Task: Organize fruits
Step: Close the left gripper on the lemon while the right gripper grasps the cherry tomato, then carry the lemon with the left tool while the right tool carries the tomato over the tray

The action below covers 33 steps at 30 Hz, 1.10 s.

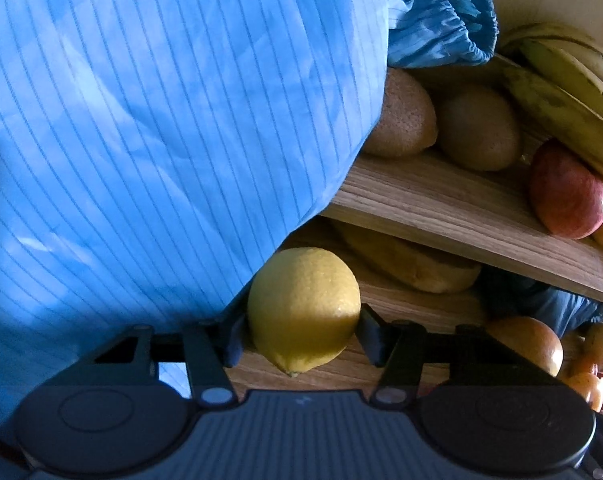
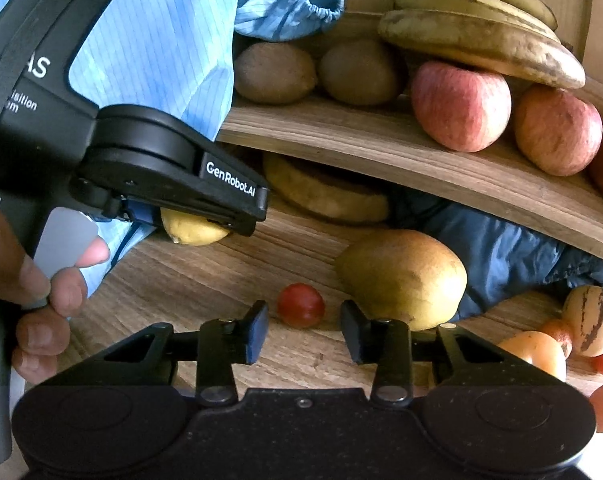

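Lemon point(image 1: 303, 308): lay on the wooden table point(image 2: 205, 280), clamped between the left gripper point(image 1: 301, 336) pads.
Cherry tomato point(image 2: 300, 305): sat on the table just ahead of the right gripper point(image 2: 304, 330), whose jaws stood narrowly apart, touching nothing.
Pear point(image 2: 403, 278): rested just beside the tomato.
Shelf point(image 2: 381, 140): carried kiwis point(image 2: 275, 72), apples point(image 2: 461, 104) and bananas point(image 2: 477, 36).

Yellow lemon point(image 1: 303, 306), red cherry tomato point(image 2: 300, 305), blue pinstriped sleeve point(image 1: 161, 120) at left; far right, pink-red apples point(image 2: 461, 104) under brown-blotched yellow bananas point(image 2: 481, 36) (tan wood-grain shelf point(image 2: 381, 148)).
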Each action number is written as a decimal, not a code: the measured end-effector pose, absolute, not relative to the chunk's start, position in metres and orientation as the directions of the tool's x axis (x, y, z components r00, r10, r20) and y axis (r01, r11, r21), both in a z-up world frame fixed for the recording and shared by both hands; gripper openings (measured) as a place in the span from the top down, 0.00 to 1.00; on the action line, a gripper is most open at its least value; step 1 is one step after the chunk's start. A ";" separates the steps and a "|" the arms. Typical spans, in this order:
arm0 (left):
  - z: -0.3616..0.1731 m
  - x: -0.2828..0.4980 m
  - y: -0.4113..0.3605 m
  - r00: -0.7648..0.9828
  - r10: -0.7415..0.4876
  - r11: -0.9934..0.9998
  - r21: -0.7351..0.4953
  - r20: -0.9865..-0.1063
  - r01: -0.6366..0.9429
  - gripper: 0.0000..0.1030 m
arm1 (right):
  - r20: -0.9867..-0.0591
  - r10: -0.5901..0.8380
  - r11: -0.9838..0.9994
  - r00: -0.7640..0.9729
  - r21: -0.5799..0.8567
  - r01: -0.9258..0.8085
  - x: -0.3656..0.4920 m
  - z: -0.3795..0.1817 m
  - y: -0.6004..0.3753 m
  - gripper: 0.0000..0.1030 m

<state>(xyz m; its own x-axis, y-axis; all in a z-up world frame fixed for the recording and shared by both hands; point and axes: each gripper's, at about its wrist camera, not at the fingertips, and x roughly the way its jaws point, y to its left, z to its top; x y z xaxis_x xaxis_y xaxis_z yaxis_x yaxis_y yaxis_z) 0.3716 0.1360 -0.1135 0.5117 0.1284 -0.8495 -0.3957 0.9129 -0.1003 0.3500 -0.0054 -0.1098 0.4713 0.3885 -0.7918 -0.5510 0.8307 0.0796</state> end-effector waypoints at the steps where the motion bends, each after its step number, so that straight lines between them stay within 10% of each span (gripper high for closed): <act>1: -0.114 0.371 0.137 0.513 0.128 0.913 -0.102 -0.849 -0.396 0.42 | -0.791 0.389 0.830 0.472 0.079 -0.551 0.350 -0.110 -0.005 0.60; 7: -0.116 0.369 0.140 0.514 0.127 0.915 -0.100 -0.848 -0.392 0.43 | -0.787 0.401 0.825 0.469 0.087 -0.558 0.349 -0.110 -0.005 0.74; 33: -0.108 0.318 0.119 0.507 0.043 0.931 -0.149 -0.861 -0.333 0.43 | -0.780 0.406 0.835 0.476 0.105 -0.540 0.326 -0.086 -0.044 0.74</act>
